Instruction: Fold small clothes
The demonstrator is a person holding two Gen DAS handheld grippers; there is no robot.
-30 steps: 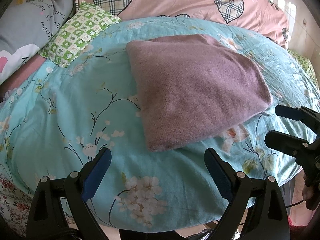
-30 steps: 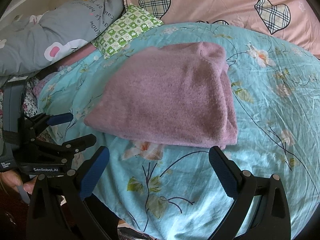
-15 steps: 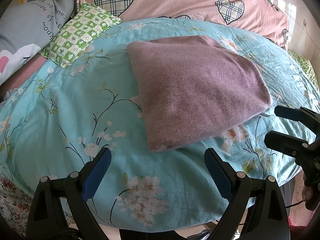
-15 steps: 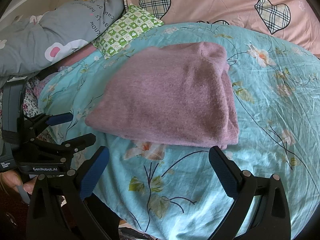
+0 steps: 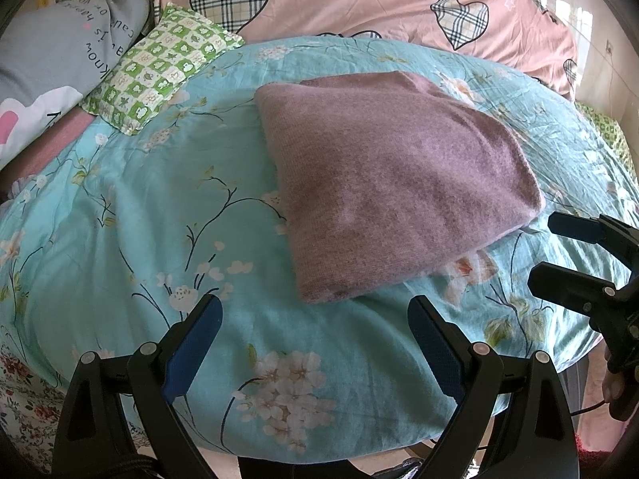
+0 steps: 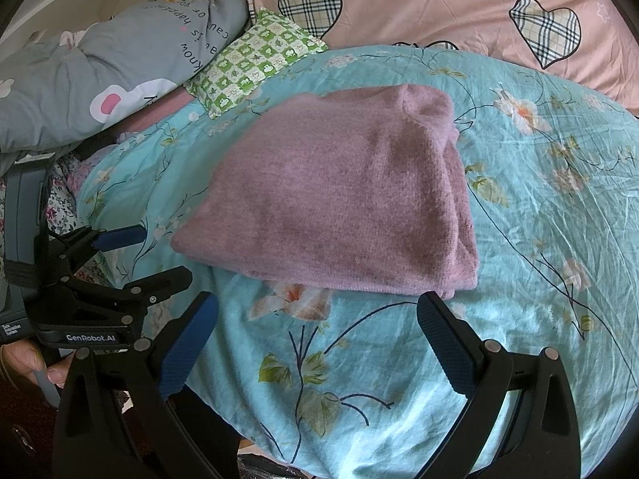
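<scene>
A mauve knitted garment [image 5: 391, 183] lies folded into a flat rectangle on the turquoise floral quilt [image 5: 131, 219]; it also shows in the right wrist view [image 6: 339, 203]. My left gripper [image 5: 315, 311] is open and empty, just short of the garment's near corner, above the quilt. My right gripper [image 6: 317, 307] is open and empty, close to the garment's near folded edge. The right gripper shows at the right edge of the left wrist view [image 5: 559, 251], the left gripper at the left of the right wrist view [image 6: 155, 253].
A green checked pillow [image 5: 159, 68], a grey printed pillow [image 5: 60, 64] and a pink quilt with plaid hearts [image 5: 359, 0] lie at the back. The quilt's front edge drops off below the grippers.
Both grippers have stayed open and almost still. The views have shifted very slightly; the garment has not moved.
</scene>
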